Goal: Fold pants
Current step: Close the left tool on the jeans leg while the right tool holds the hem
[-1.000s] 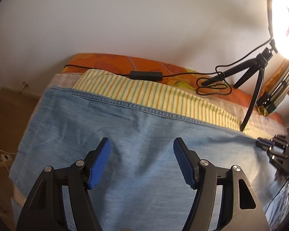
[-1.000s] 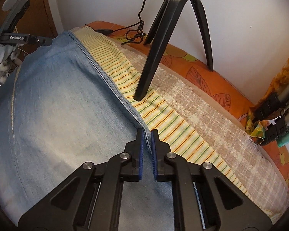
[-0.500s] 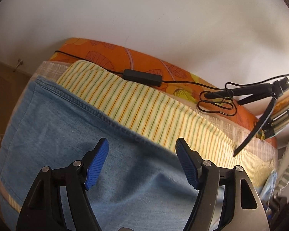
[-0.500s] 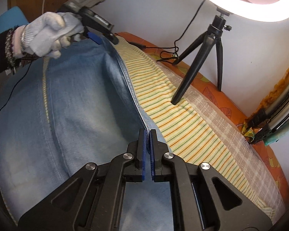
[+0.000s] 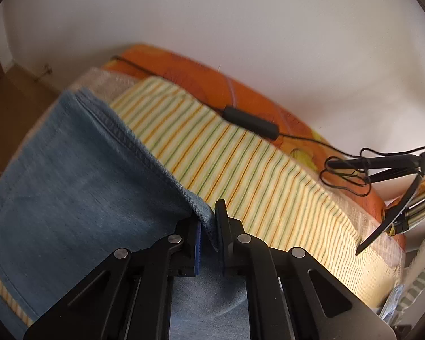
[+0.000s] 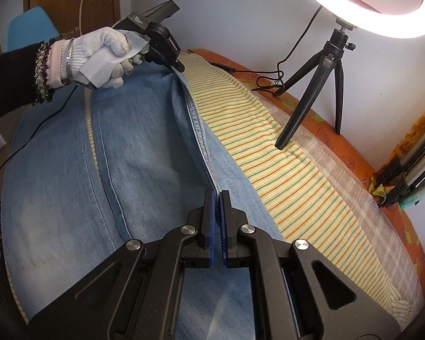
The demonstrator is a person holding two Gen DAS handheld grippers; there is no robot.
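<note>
Both wrist views: the light blue denim pants [image 6: 144, 170] are lying spread over a yellow striped cloth [image 6: 283, 175] on an orange patterned bed [image 6: 351, 144], filling the centre and left of each frame. The left gripper [image 5: 209, 226], at lower centre of its own view, is pinching the stitched far edge of the denim between its blue pads [image 5: 197, 243]. In the right wrist view it is appearing at upper left, carried by a white-gloved hand [image 6: 104, 56]. The right gripper [image 6: 216, 206], at lower centre of that view, is clamping the same seamed edge, which is rising as a ridge between the two grips.

The step in hand appears to be securing the far long edge at two points before a lengthwise fold. The next move is probably calling for both grippers to lift together and carry the edge toward the near side, keeping the denim taut and clear of the black tripod [image 6: 311, 85] under the ring light [image 6: 362, 5] at upper right.
</note>
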